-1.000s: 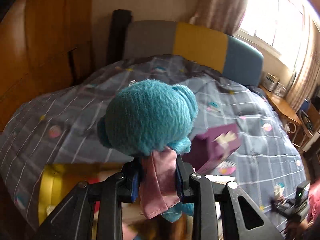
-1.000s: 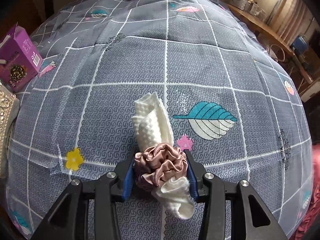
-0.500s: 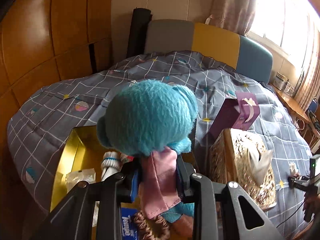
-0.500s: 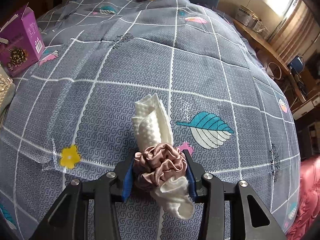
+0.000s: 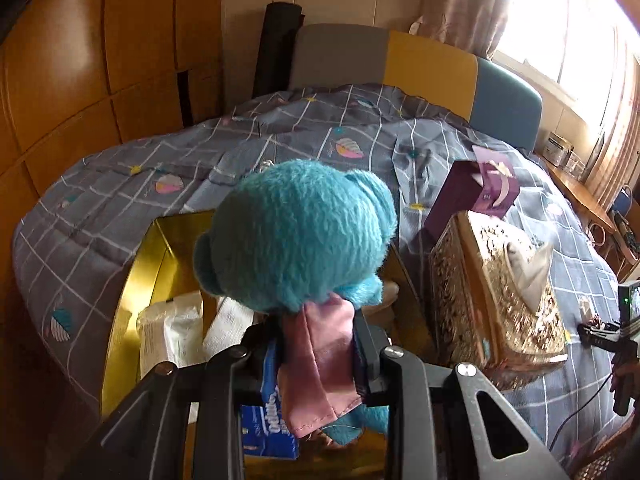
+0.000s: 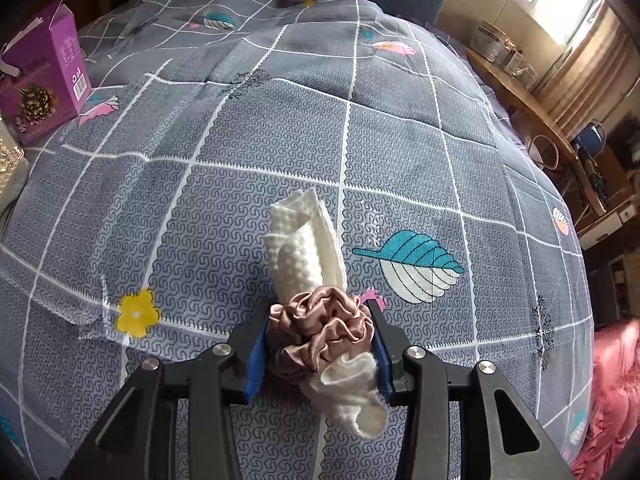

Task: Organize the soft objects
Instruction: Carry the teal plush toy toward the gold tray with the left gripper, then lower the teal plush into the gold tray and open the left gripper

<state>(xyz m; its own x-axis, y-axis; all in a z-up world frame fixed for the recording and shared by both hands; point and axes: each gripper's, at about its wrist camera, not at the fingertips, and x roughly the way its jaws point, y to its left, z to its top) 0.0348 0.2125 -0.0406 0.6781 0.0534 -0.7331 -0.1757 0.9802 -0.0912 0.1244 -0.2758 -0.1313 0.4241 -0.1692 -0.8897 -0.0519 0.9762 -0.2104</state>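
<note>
My left gripper (image 5: pixel 316 356) is shut on a teal plush toy (image 5: pixel 296 240) with a pink cloth scarf (image 5: pixel 320 364), held above an open gold box (image 5: pixel 132 280). The box holds a white wipes pack (image 5: pixel 168 332), a blue tissue packet (image 5: pixel 268 424) and other soft items partly hidden by the toy. My right gripper (image 6: pixel 320 344) is shut on a dusty-pink satin scrunchie (image 6: pixel 320 332) wrapped around a rolled white textured cloth (image 6: pixel 304 252), held over the grey checked quilt (image 6: pixel 200 200).
A gold ornate tissue box (image 5: pixel 492 292) stands right of the gold box, with a purple carton (image 5: pixel 476 196) behind it; the carton shows at far left in the right wrist view (image 6: pixel 40 84). A wooden wall is left, a headboard behind, a cluttered side shelf (image 6: pixel 520 80) right.
The left gripper has moved forward over the gold box with the toy; the box and tissue box came into view and now sit closer. The right gripper has barely shifted, still holding its bundle.
</note>
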